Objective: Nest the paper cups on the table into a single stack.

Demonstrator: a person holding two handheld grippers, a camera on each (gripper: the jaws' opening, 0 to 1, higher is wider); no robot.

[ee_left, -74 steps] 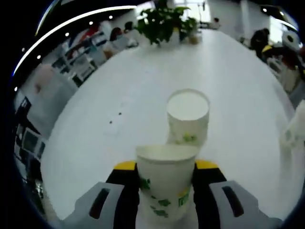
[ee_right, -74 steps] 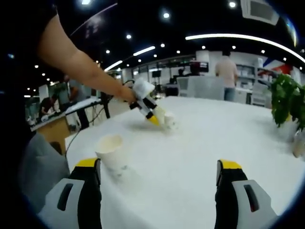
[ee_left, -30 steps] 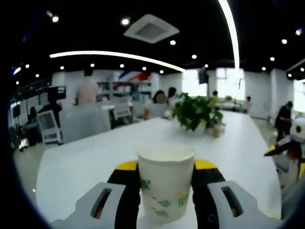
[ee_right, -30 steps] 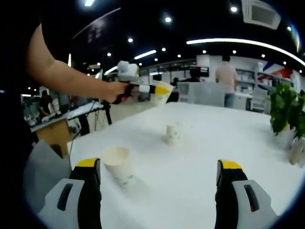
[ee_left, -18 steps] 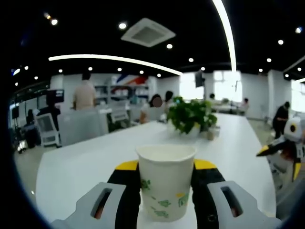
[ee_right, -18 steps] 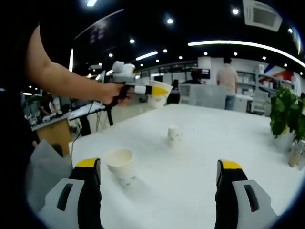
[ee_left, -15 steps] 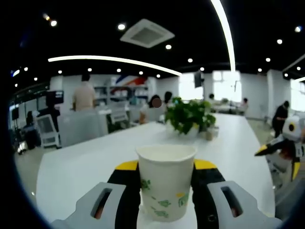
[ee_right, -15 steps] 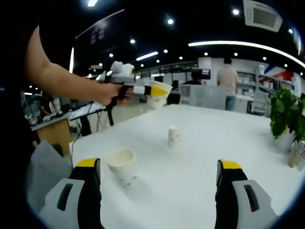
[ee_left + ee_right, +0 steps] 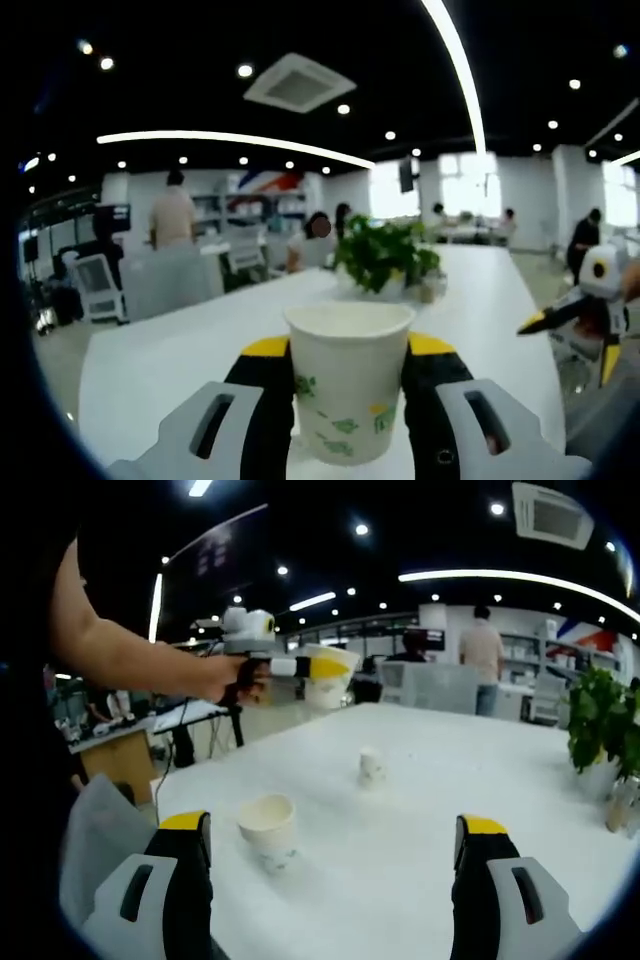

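in the left gripper view my left hand-held gripper [image 9: 348,385] is clamped on a paper cup [image 9: 348,378], upright, its open rim level and its sides pressed by both yellow-tipped jaws. it is lifted above the white bench [image 9: 180,350], which stretches away toward 12 o'clock to a potted plant [image 9: 382,255] near the far end. the bench's left edge runs off at 9 o'clock with chairs beyond it. at 3 o'clock i see my right hand-held gripper [image 9: 572,325] coming in, jaws apart.

in the right gripper view that right hand-held gripper [image 9: 335,875] has its jaws spread wide with nothing between them, bare bench surface [image 9: 400,840] showing in the gap. a second cup [image 9: 268,830] stands upright at 8 o'clock, just past my left jaw tip and close to the bench's near-left edge. a third cup [image 9: 371,768] stands farther off at about 12 o'clock, well apart from the second, with open bench all round it. above and left of it, at 11 o'clock, a person's hand [image 9: 230,675] holds the left hand-held gripper [image 9: 325,670] level in the air with the gripped cup [image 9: 328,680] at its tip. the plant [image 9: 603,715] sits at 3 o'clock by the right edge.
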